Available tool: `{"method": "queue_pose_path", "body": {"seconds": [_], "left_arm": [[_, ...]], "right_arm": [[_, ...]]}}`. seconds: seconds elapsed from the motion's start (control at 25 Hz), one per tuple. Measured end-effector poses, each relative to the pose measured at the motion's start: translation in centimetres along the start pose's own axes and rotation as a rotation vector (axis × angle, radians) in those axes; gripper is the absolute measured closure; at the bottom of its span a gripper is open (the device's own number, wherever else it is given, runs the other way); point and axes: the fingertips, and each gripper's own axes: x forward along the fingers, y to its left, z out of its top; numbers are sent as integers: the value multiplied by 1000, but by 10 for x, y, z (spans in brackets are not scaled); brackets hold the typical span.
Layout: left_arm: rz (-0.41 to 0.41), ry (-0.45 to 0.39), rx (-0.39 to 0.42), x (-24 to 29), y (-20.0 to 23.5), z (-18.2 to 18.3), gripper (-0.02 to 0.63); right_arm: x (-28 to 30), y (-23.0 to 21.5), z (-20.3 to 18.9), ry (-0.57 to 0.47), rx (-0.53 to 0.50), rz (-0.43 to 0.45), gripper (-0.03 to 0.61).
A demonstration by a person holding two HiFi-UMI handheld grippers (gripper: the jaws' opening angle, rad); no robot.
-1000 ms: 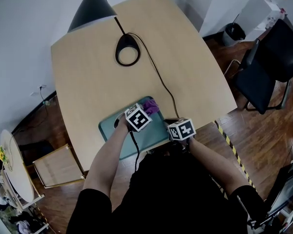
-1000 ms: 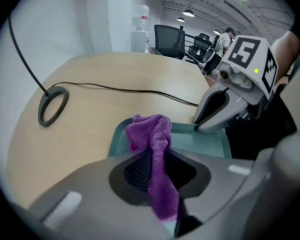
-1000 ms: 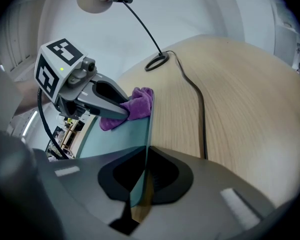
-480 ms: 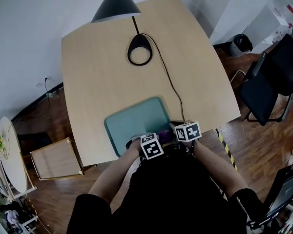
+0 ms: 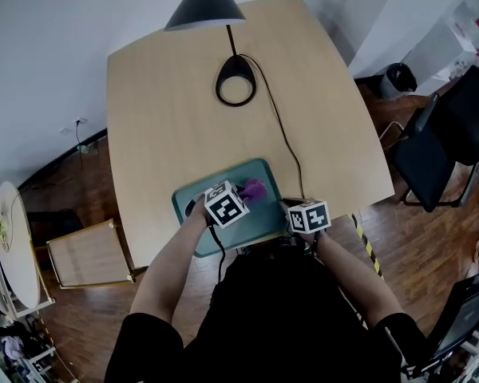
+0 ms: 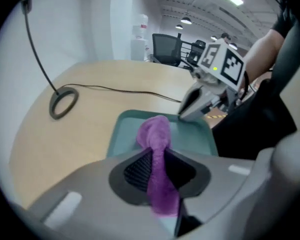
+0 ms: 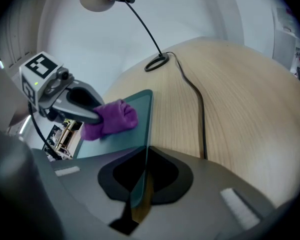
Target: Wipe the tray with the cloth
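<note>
A teal tray (image 5: pixel 265 223) lies at the near edge of the wooden table (image 5: pixel 168 118). My left gripper (image 5: pixel 243 192) is over the tray's far right part, shut on a purple cloth (image 5: pixel 254 188). In the left gripper view the cloth (image 6: pixel 155 131) runs between the jaws and bunches against the tray (image 6: pixel 196 134). My right gripper (image 5: pixel 290 216) is at the tray's right rim, shut on it. The rim (image 7: pixel 144 134) passes straight between the jaws of the right gripper (image 7: pixel 141 170). From there the cloth (image 7: pixel 114 118) shows in the left gripper (image 7: pixel 96 116).
A black desk lamp (image 5: pixel 206 6) stands on a ring base (image 5: pixel 235 90) at the table's far side. Its cable (image 5: pixel 283 146) runs down close past the tray's right edge. A black chair (image 5: pixel 447 134) is on the right, and a wooden frame (image 5: pixel 88 254) leans at floor level left.
The left gripper drew the cloth from the tray's far right to its near edge, then pushed it back to the far right. The right gripper has kept its hold on the rim.
</note>
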Motion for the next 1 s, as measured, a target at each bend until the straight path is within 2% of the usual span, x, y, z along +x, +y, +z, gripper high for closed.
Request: {"method": "queue_pose_path", "body": {"seconds": [0.16,0.24,0.44,0.56,0.64,0.76,1.0], "left_arm": [[136,46,54,-12,60,6,520],[165,50,82,-14,72,12,520],[92,90,57,12,51,-6,520],[102,58,19,19,39,-12,518],[69,52,8,19,28,-11,520],[-30,60,14,21,-9,-13,518],[-116,52,45,26,-89,-28,520]], "right_arm": [[1,0,-1,4,4,-3,557],[-1,3,2,-4,3,2,557],[-1,2,0,0,-2,-8,557],[-2,2,0,-2,-8,-3,557],[-3,3,2,-5,-5,4,557],[-6,1,3,-8,-12,-3,557],[-3,-3,0,9,-20,-10,557]]}}
